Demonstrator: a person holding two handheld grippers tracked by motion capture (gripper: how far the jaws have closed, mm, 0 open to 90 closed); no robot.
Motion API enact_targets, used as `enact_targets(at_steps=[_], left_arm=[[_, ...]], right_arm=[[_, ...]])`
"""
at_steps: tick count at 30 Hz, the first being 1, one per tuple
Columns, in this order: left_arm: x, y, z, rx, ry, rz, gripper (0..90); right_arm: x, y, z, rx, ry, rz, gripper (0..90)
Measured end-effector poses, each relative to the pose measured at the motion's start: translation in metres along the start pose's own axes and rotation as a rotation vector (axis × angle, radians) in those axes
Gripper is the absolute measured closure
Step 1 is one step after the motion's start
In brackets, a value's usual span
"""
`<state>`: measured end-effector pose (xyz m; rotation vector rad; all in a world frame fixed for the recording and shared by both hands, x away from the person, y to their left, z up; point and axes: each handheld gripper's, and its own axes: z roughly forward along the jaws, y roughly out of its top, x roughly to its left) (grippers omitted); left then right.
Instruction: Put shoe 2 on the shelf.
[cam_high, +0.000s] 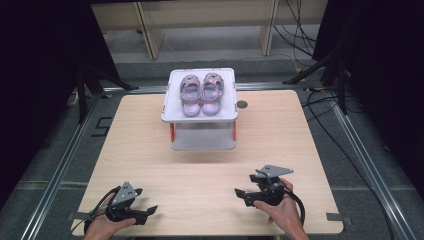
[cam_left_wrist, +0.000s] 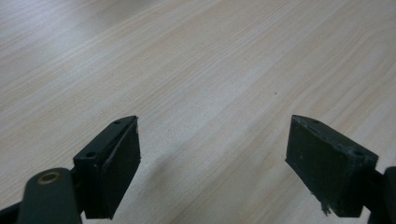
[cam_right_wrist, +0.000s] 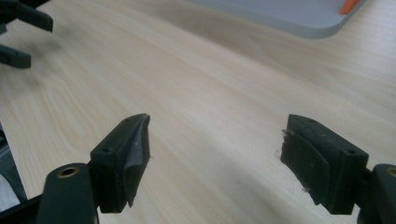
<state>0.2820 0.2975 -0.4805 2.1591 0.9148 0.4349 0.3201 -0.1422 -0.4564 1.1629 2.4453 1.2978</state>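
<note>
A pair of small pink-purple clogs (cam_high: 201, 94) stands side by side on the top shelf of a white two-tier rack (cam_high: 199, 119) with orange posts, at the far middle of the table. My left gripper (cam_high: 148, 199) rests low at the near left, held by a hand, its jaws pointing right. In the left gripper view it (cam_left_wrist: 215, 126) is open over bare wood. My right gripper (cam_high: 244, 184) is at the near right, jaws pointing left. In the right gripper view it (cam_right_wrist: 217, 122) is open with nothing between the pads, and the rack's base (cam_right_wrist: 289, 18) lies ahead.
The light wooden table (cam_high: 150, 150) has a small dark hole (cam_high: 242, 104) beside the rack. Metal rails (cam_high: 60, 165) run along its sides, and black cables (cam_high: 320, 115) trail past the right edge. The left gripper's fingers (cam_right_wrist: 21, 28) lie at the right gripper view's top left.
</note>
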Motion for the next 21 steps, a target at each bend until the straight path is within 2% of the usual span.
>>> enact_targets(at_steps=[1, 3, 4, 5, 7, 8, 9, 10, 13, 14, 15, 17, 18, 20, 21], left_arm=[[-0.001, 0.0, 0.0, -0.001, -0.002, -0.013, 17.2], [0.001, 0.0, -0.001, 0.009, 0.004, 0.01, 17.2], [0.001, 0.0, -0.001, 0.008, 0.004, 0.011, 17.2], [0.001, 0.0, -0.001, 0.009, 0.004, 0.01, 17.2], [-0.001, -0.001, 0.0, 0.018, 0.0, -0.03, 17.2], [-0.001, -0.001, 0.0, 0.017, 0.0, -0.028, 17.2], [0.001, 0.0, 0.0, -0.001, 0.002, 0.012, 17.2], [0.001, 0.0, 0.0, 0.002, 0.001, 0.016, 17.2], [0.001, -0.001, 0.001, 0.0, 0.002, 0.012, 17.2], [-0.001, -0.001, 0.001, -0.001, -0.002, -0.016, 17.2], [-0.002, -0.002, 0.001, -0.003, -0.011, -0.023, 17.2], [0.0, -0.001, 0.002, 0.001, -0.001, 0.006, 17.2], [-0.001, -0.001, 0.002, 0.004, -0.004, -0.007, 17.2], [0.0, -0.001, 0.002, 0.007, -0.006, 0.002, 17.2], [0.0, 0.0, 0.001, 0.018, -0.001, 0.007, 17.2]], right_arm=[[-0.001, -0.002, 0.001, 0.0, 0.003, -0.026, 23.3], [0.001, -0.007, 0.001, 0.013, 0.004, -0.005, 22.5], [0.002, -0.012, 0.001, 0.026, -0.008, -0.027, 22.4], [0.002, -0.012, 0.001, 0.026, -0.008, -0.027, 22.4], [0.002, -0.016, 0.001, 0.045, 0.003, -0.017, 22.0], [0.002, -0.019, 0.001, 0.06, -0.015, -0.021, 21.5], [0.002, -0.019, 0.001, 0.06, -0.015, -0.021, 21.5], [0.004, -0.022, -0.001, 0.062, -0.009, -0.012, 21.4], [0.004, -0.024, -0.001, 0.064, 0.006, -0.021, 21.3], [0.004, -0.025, -0.002, 0.068, -0.014, -0.028, 21.1], [0.005, -0.026, -0.002, 0.063, -0.002, -0.024, 20.9], [0.004, -0.027, -0.003, 0.069, 0.009, -0.026, 20.1], [0.004, -0.027, -0.003, 0.069, 0.009, -0.026, 20.1], [0.005, -0.028, -0.004, 0.07, -0.037, -0.023, 20.0], [0.004, -0.028, -0.003, 0.067, -0.013, -0.013, 20.0]])
